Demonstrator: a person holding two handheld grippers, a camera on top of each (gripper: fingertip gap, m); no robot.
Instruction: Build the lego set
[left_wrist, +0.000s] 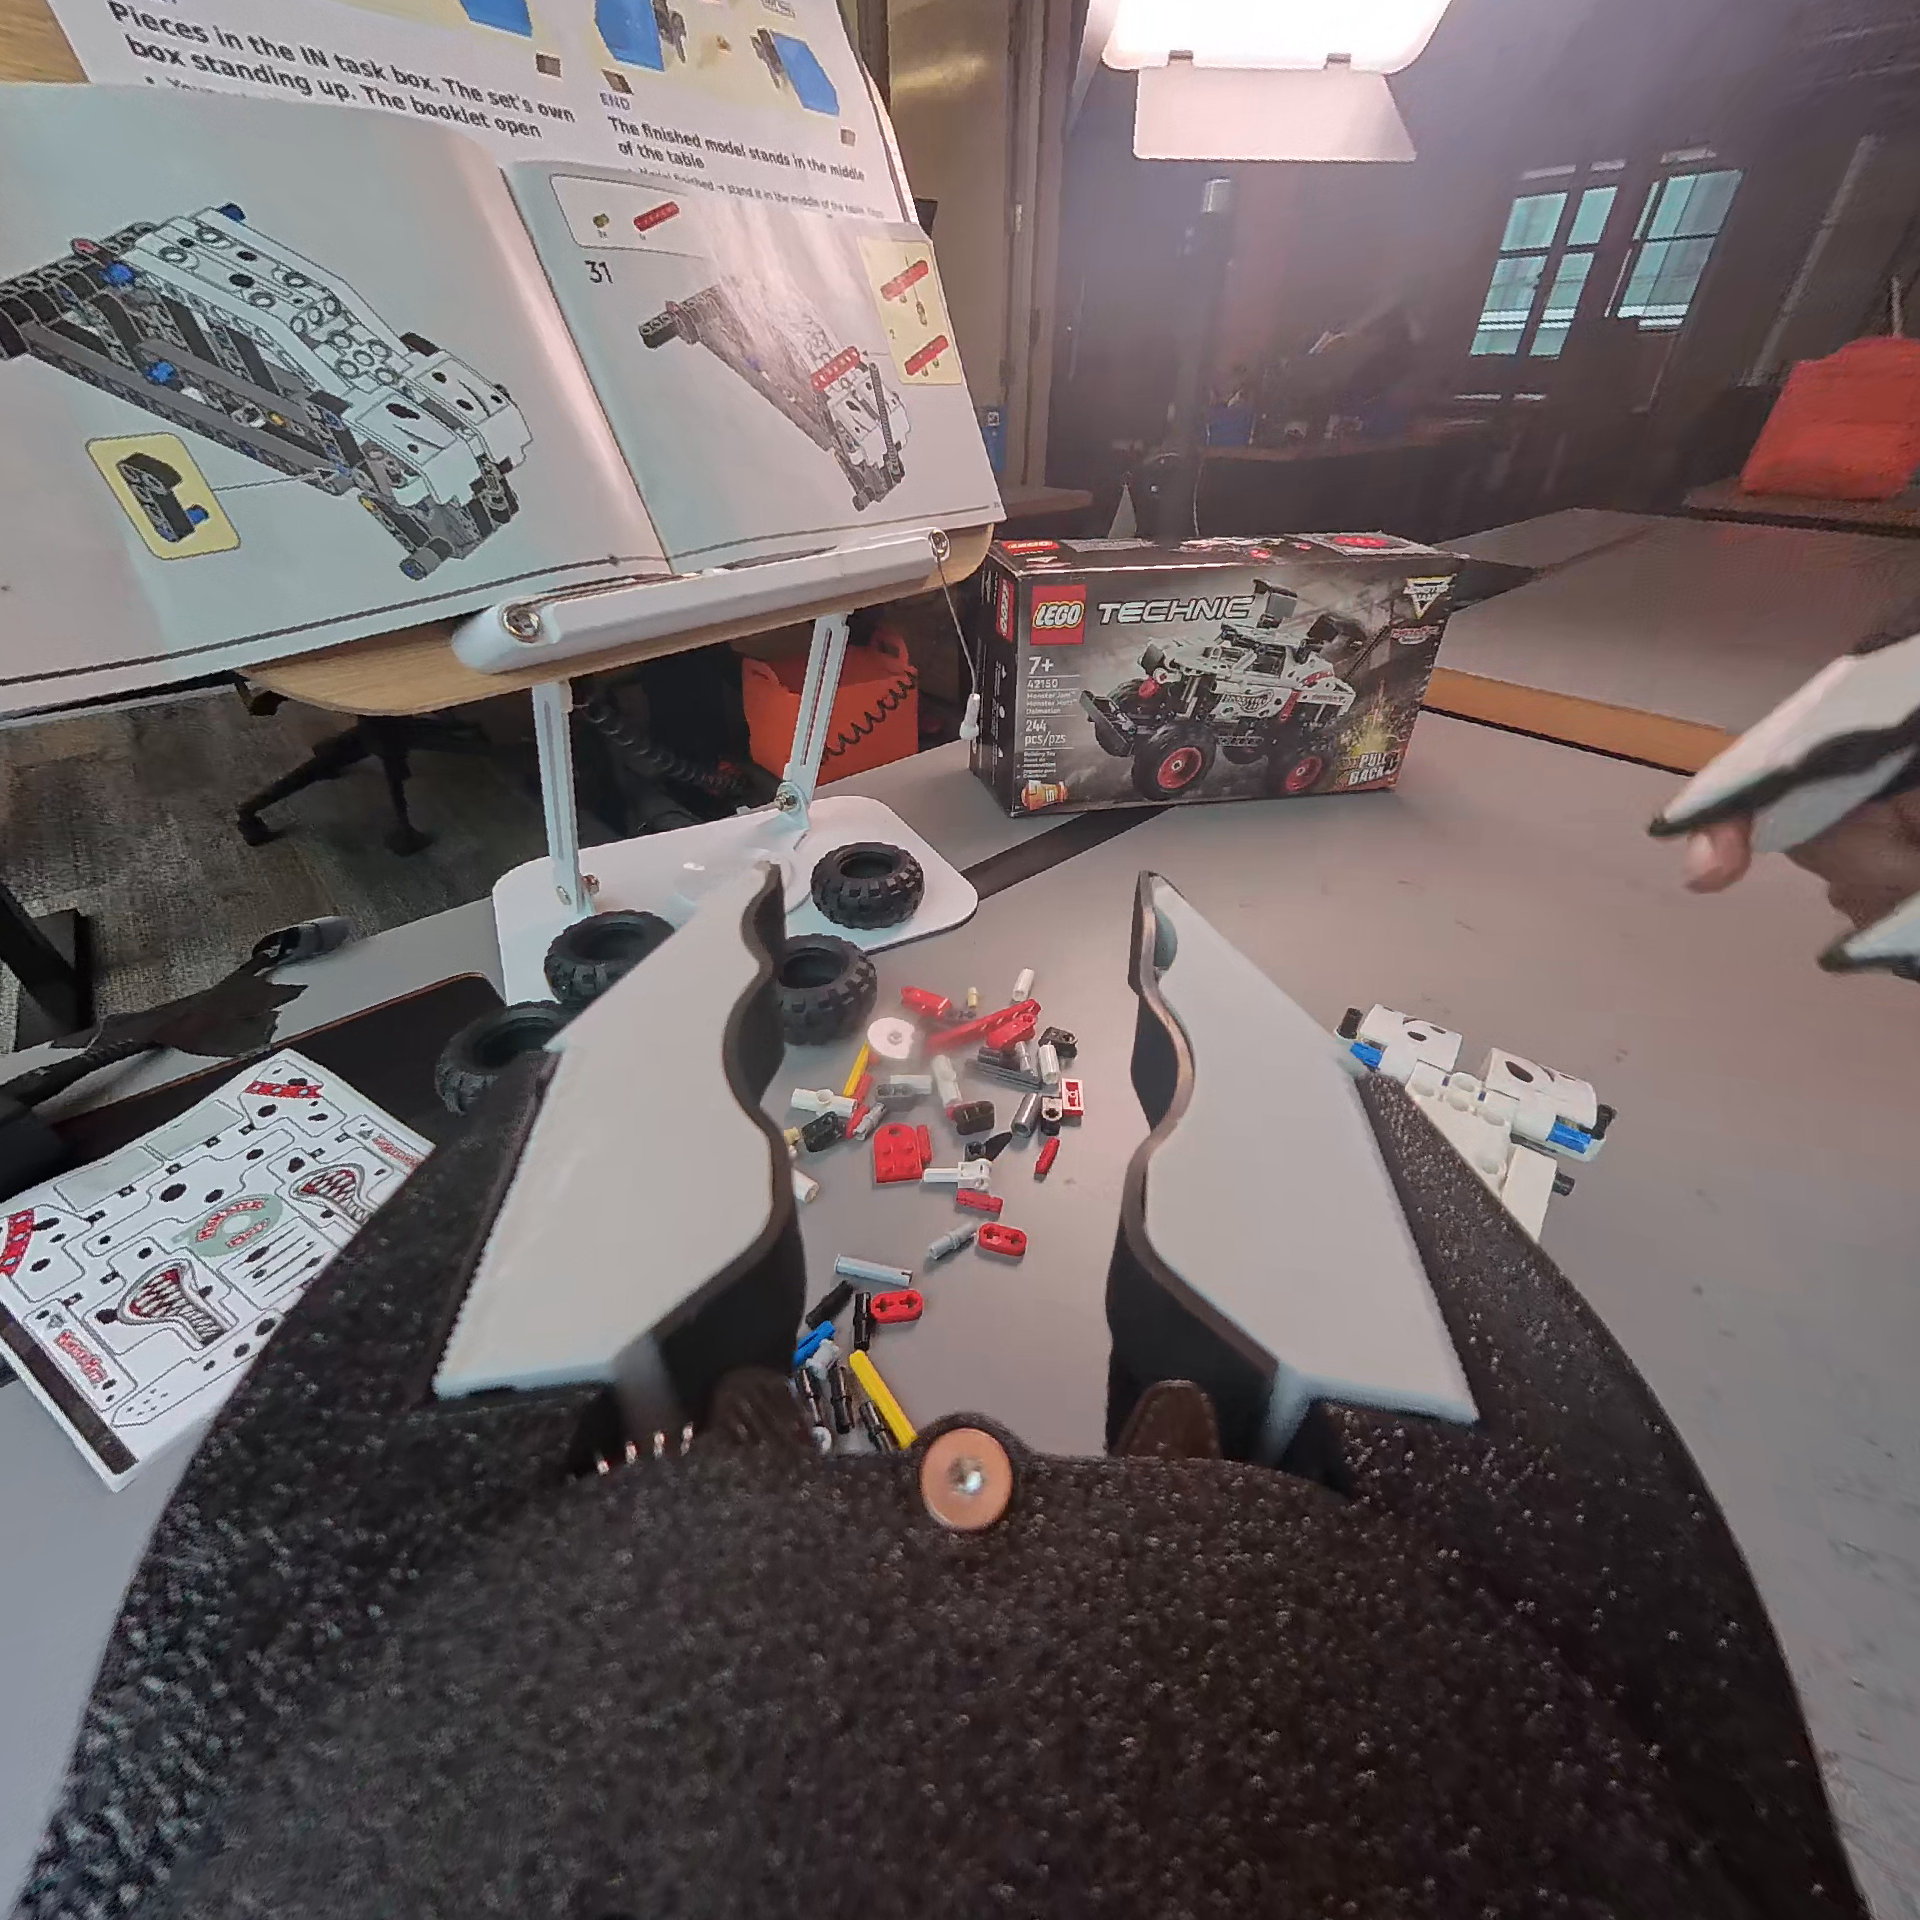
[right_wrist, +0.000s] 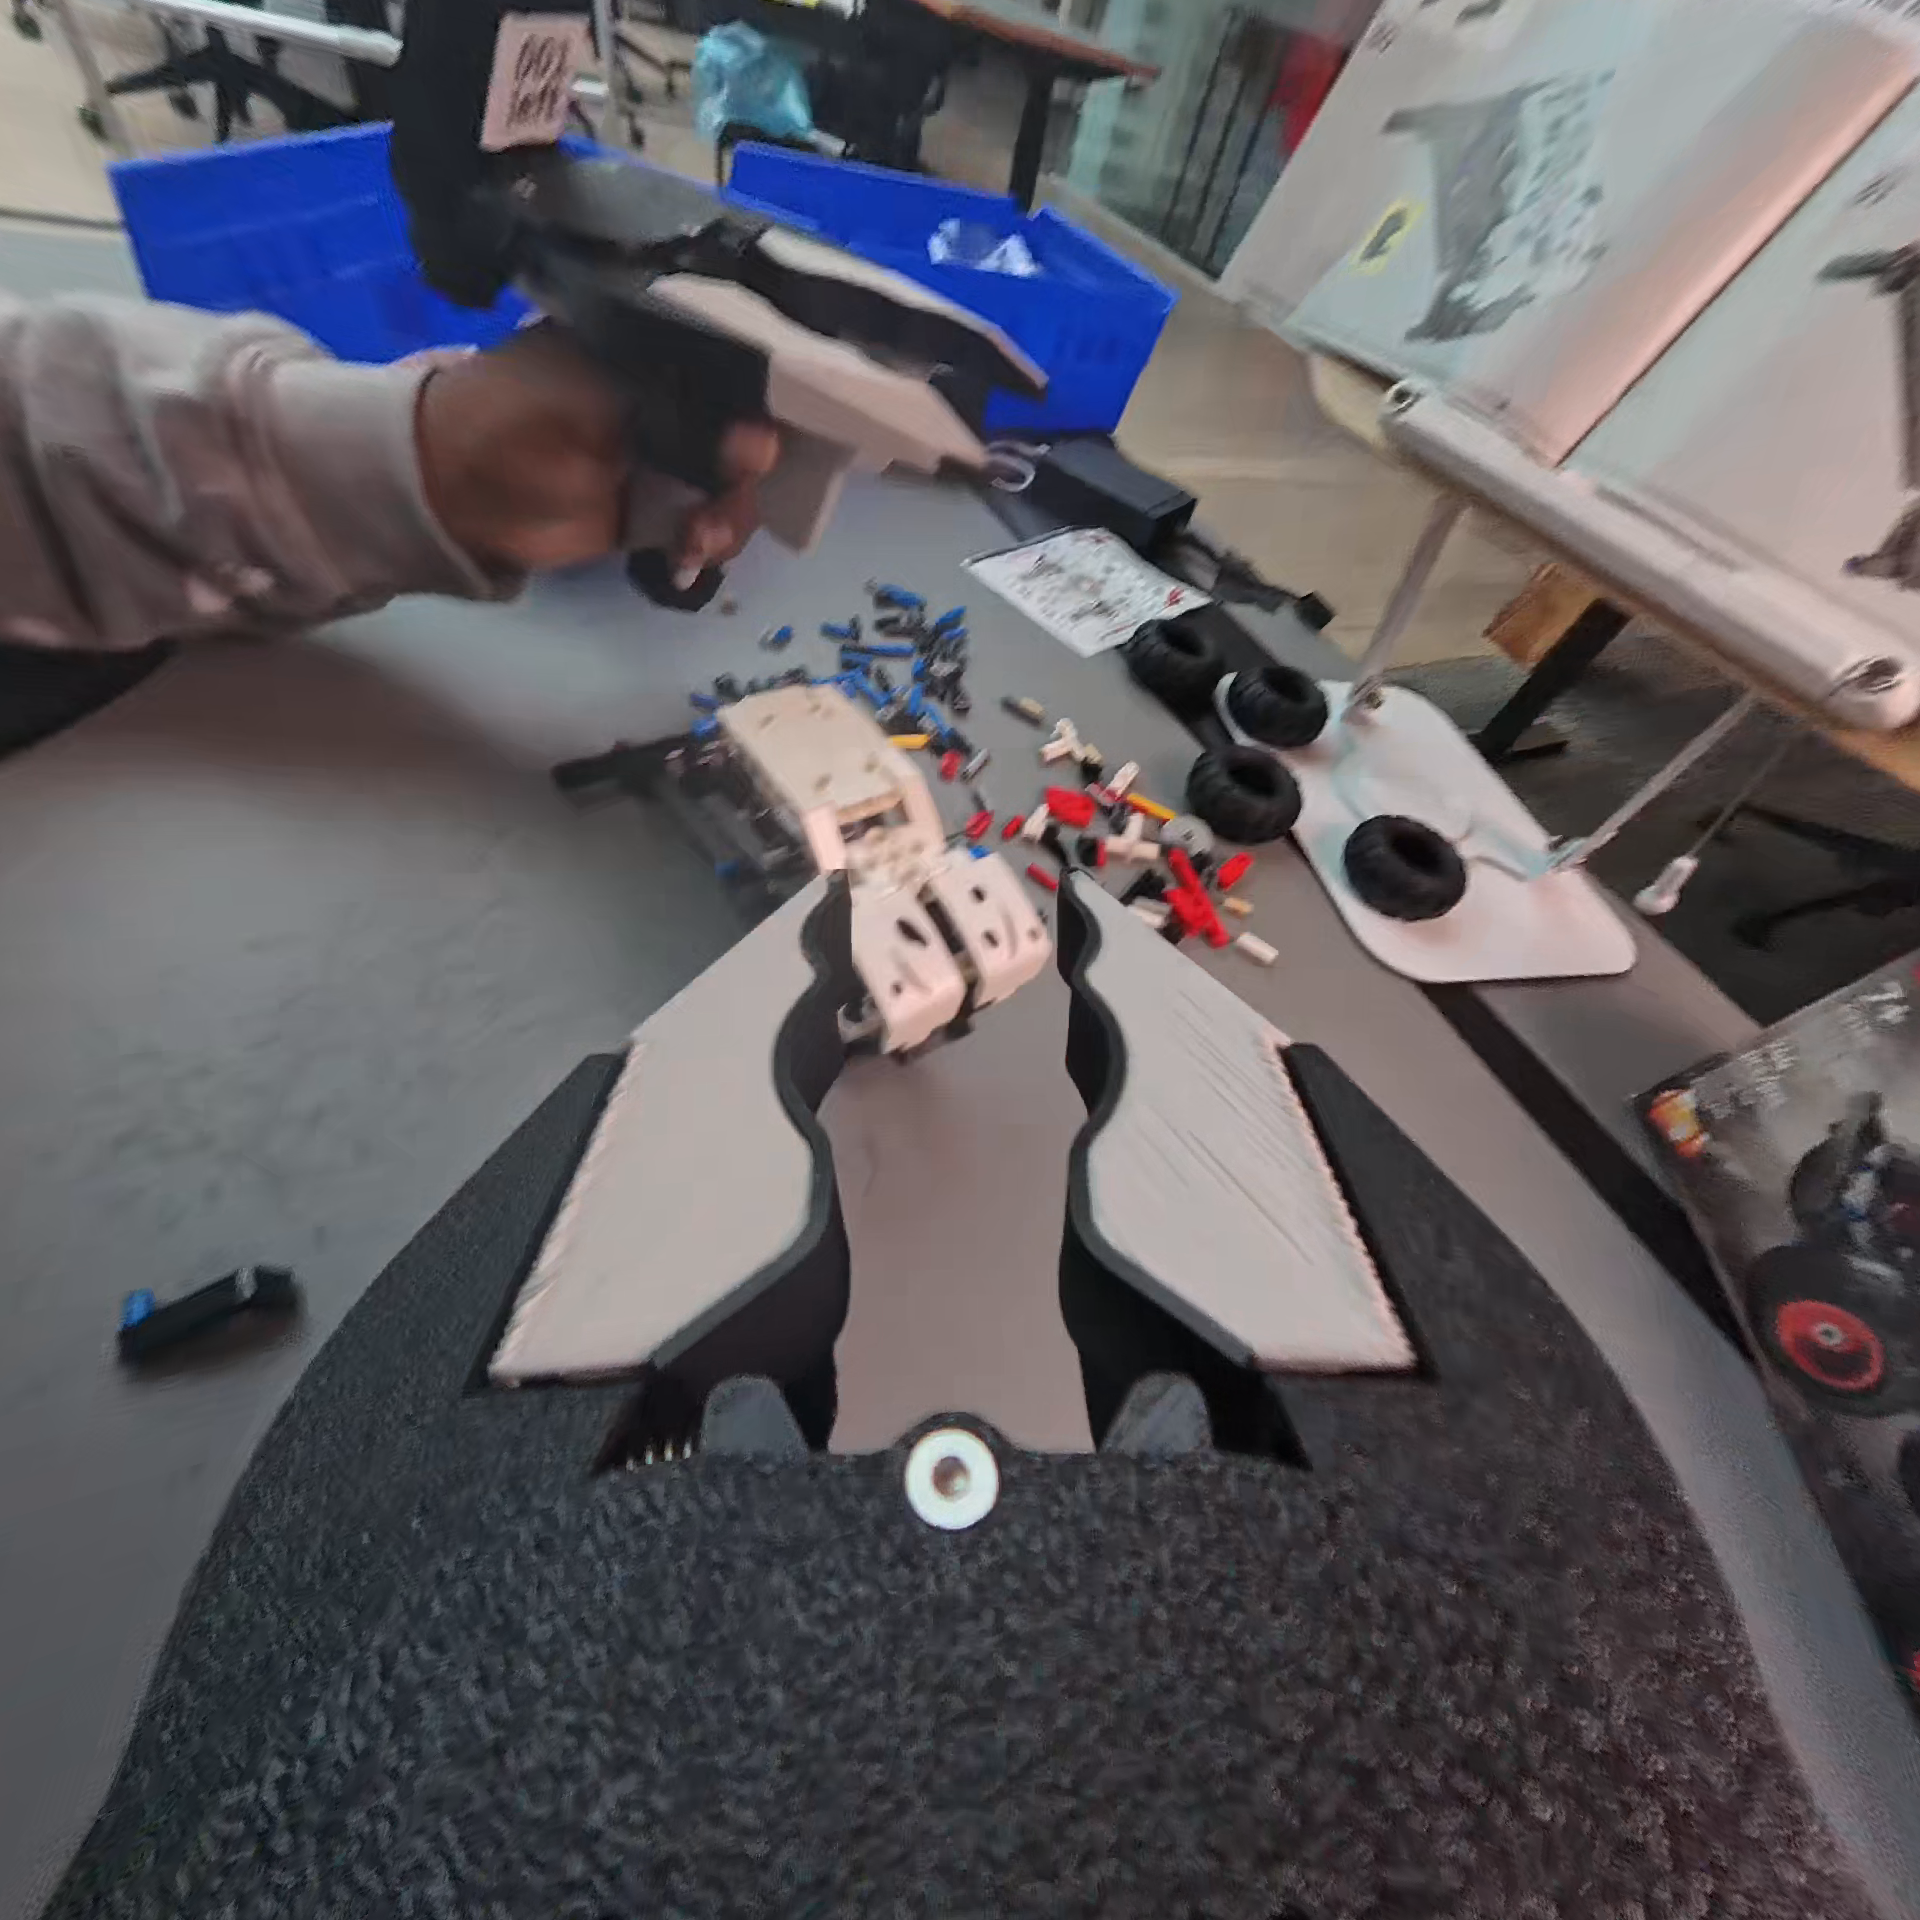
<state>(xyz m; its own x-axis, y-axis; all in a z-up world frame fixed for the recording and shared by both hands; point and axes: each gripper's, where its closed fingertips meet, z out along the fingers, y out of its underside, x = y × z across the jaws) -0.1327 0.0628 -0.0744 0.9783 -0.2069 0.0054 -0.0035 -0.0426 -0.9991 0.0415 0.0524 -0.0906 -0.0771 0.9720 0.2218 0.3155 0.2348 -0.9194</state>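
Observation:
The part-built white truck model (right_wrist: 940, 935) with black spots and a dark chassis lies on the grey table (right_wrist: 312, 935). It also shows in the left wrist view (left_wrist: 1475, 1101). My right gripper (right_wrist: 951, 902) is open, and the model's front end shows between its fingertips. Whether they touch it I cannot tell. My left gripper (left_wrist: 956, 894) is open and empty above a scatter of small red, black, white and yellow loose pieces (left_wrist: 935, 1101). Several black tyres (left_wrist: 868, 883) lie by the stand's base. The open instruction booklet (left_wrist: 312, 364) rests on the stand.
The set's box (left_wrist: 1205, 675) stands at the back of the table. A sticker sheet (left_wrist: 177, 1226) lies at the left. A black piece with a blue end (right_wrist: 203, 1314) lies apart. Blue bins (right_wrist: 1039, 281) stand beyond the table. The white stand base (right_wrist: 1455, 914) holds some tyres.

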